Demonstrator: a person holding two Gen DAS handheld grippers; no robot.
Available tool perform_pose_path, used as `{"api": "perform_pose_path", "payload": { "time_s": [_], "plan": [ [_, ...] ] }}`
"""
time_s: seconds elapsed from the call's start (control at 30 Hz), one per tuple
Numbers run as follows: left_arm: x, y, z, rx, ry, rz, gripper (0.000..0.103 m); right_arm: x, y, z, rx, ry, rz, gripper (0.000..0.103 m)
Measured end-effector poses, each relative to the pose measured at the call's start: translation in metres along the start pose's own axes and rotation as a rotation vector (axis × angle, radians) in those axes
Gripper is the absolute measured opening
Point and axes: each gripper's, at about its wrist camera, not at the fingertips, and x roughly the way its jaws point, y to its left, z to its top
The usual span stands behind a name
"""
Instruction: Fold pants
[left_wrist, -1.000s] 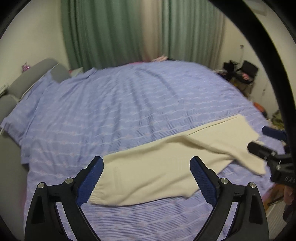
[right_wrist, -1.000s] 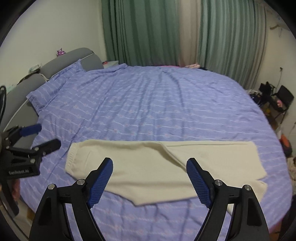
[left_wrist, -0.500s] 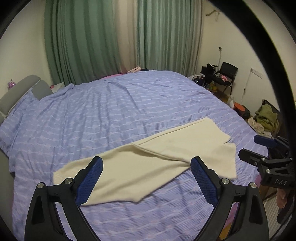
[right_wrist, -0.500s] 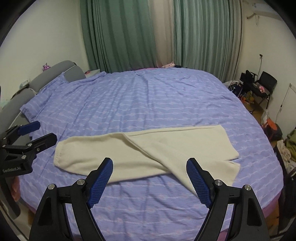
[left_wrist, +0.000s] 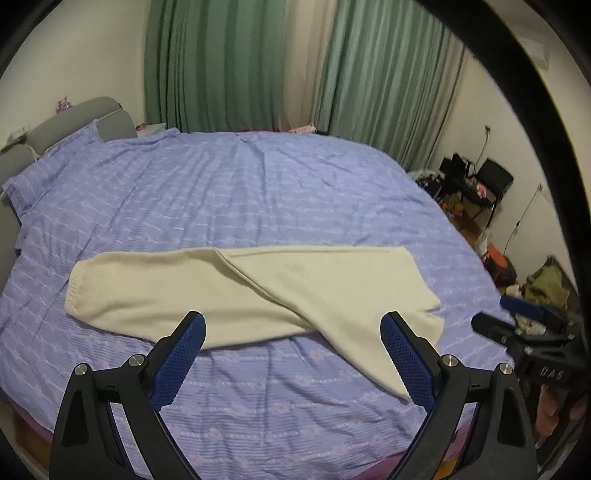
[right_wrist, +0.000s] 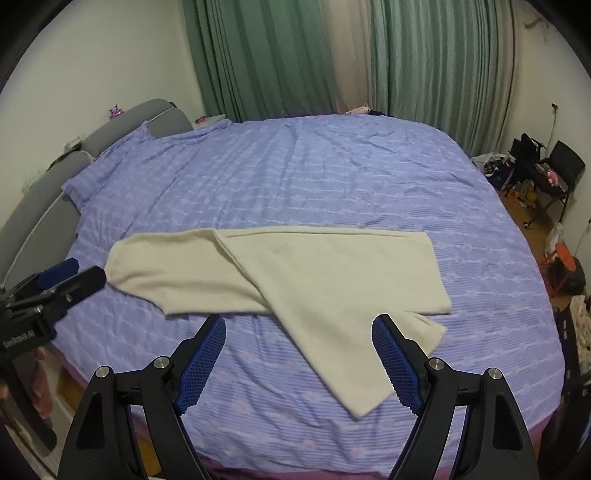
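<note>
Right wrist view: our cream pants lie soft and limp on the bed; both grippers' fingers spread wide, empty; we'd pinch the cuffs.

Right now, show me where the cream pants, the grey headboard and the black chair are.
cream pants (right_wrist: 332, 273), right wrist view, on the wide middle panel.
grey headboard (right_wrist: 147, 118), right wrist view, on its padded top.
black chair (left_wrist: 496, 181), left wrist view, on the backrest.

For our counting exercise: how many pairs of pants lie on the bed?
1. The cream pants lie flat across the near half of the bed, one leg angled toward the near edge. The bedding shows no other garment; anything beneath cannot be seen.
</note>
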Motion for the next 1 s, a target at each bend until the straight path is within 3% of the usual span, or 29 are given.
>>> {"api": "perform_pose_path", "payload": {
  "time_s": [0.13, 0.37, 0.6, 1.0],
  "plan": [
    [0.011, -0.024, -0.014, 0.036, 0.027, 0.012, 0.097, 0.009, -0.015, -0.011, -0.031, 0.027, -0.02, 0.082],
    [0.054, -0.032, -0.037, 0.09, 0.093, 0.016, 0.097, 0.043, -0.03, -0.04, -0.012, 0.104, -0.033, 0.082],
    [0.111, -0.039, -0.059, 0.16, 0.177, 0.029, 0.097, 0.107, -0.04, -0.072, 0.001, 0.212, -0.063, 0.082],
    [0.201, -0.042, -0.105, 0.144, 0.322, 0.015, 0.097, 0.216, -0.051, -0.134, 0.001, 0.382, -0.086, 0.075]
  ]
}}
